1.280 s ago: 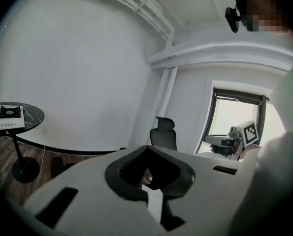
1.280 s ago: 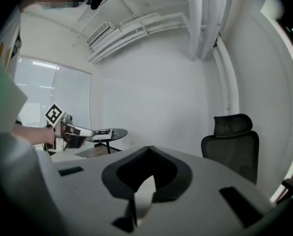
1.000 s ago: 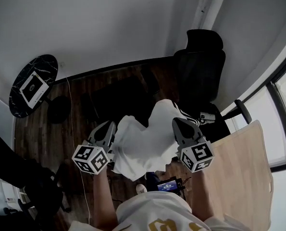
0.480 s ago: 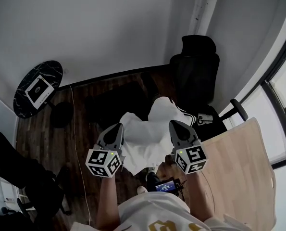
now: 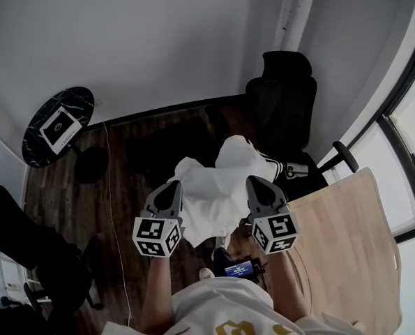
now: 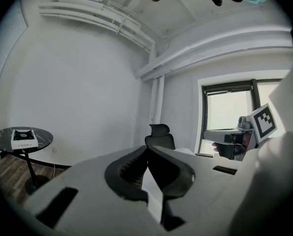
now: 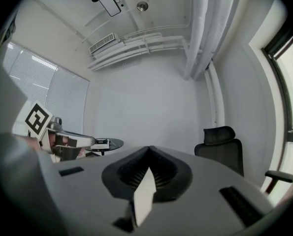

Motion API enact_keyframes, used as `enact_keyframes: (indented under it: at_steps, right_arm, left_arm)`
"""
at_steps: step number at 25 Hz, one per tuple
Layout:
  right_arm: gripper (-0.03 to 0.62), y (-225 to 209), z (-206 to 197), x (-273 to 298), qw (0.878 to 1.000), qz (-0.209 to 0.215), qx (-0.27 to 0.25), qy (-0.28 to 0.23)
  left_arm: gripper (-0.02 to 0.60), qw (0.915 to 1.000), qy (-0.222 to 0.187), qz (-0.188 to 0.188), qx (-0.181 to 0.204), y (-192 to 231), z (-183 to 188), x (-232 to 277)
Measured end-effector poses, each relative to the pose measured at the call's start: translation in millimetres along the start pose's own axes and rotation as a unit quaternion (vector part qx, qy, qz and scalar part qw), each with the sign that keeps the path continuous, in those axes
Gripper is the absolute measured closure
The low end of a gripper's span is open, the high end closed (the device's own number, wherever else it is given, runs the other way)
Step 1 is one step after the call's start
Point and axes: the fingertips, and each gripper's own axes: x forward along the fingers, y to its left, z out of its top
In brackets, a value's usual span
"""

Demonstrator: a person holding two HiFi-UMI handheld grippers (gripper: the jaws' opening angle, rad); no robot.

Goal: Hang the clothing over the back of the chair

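The left gripper (image 5: 172, 189) and right gripper (image 5: 254, 184) each have their fingers clamped shut on an edge of the white clothing (image 5: 217, 187), which is spread between them. The black chair (image 5: 284, 110) stands just beyond, with open floor (image 5: 120, 187) to the left.

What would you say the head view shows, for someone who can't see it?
The left gripper and right gripper hold white clothing stretched between them over a dark wooden floor. A black office chair stands beyond it.

Dark wood floor (image 5: 61, 194), black office chair (image 5: 284, 110) standing on it, round marble side table (image 5: 81, 103) bearing a white box (image 5: 59, 130)
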Motion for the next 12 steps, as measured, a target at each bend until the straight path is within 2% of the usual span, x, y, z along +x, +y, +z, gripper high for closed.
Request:
enact_keyframes:
  at_steps: [12]
  right_arm:
    - [0.583,-6.0,-4.8,-3.7,1.0,-0.004,-0.007,0.012]
  left_arm:
    - [0.561,0.9998,0.02,-0.001,-0.004,-2.8,-11.2,5.2]
